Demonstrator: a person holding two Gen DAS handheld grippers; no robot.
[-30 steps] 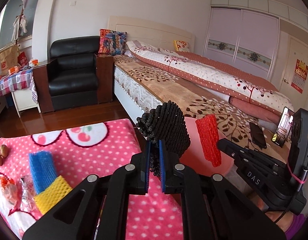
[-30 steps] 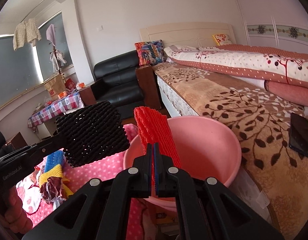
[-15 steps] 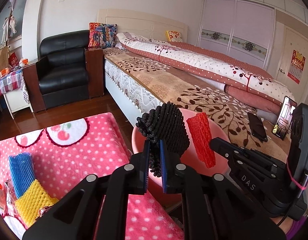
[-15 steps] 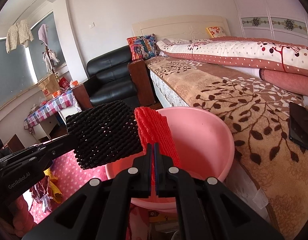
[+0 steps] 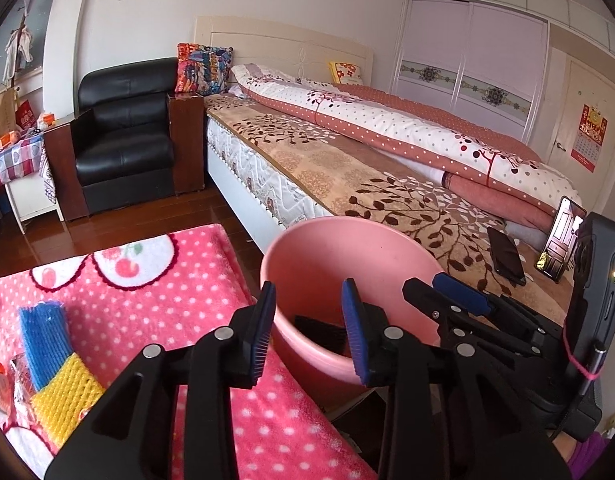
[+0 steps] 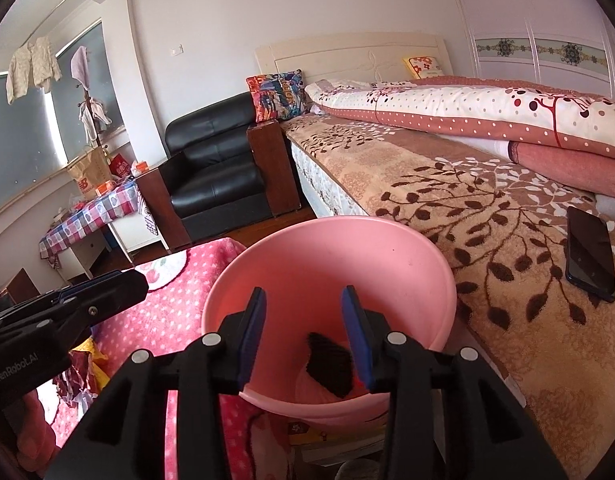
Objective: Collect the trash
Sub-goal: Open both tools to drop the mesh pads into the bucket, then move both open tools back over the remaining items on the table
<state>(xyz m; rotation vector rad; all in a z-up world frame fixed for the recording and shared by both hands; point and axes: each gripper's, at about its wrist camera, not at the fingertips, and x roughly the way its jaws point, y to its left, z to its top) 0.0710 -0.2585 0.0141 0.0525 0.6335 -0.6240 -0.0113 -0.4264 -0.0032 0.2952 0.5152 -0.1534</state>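
Trash: black foam netting (image 6: 329, 364), ribbed mesh, lies at the bottom of the round pink plastic basin (image 5: 387, 248). Left gripper (image 5: 309, 334) and right gripper (image 6: 303, 334) hang over its rim, jaws just opened wide, nothing between the pads. Blue netting (image 5: 43, 336) and yellow netting (image 5: 65, 400) lie at the left edge of the fuzzy pink polka-dot blanket (image 5: 179, 280). Bed (image 5: 347, 168) with leaf-print cover just beyond; black leather armchair (image 5: 123, 140) by the wall.

The pink dotted blanket (image 5: 179, 288) bears blue (image 5: 43, 344) and yellow foam nets (image 5: 63, 404) (touching).
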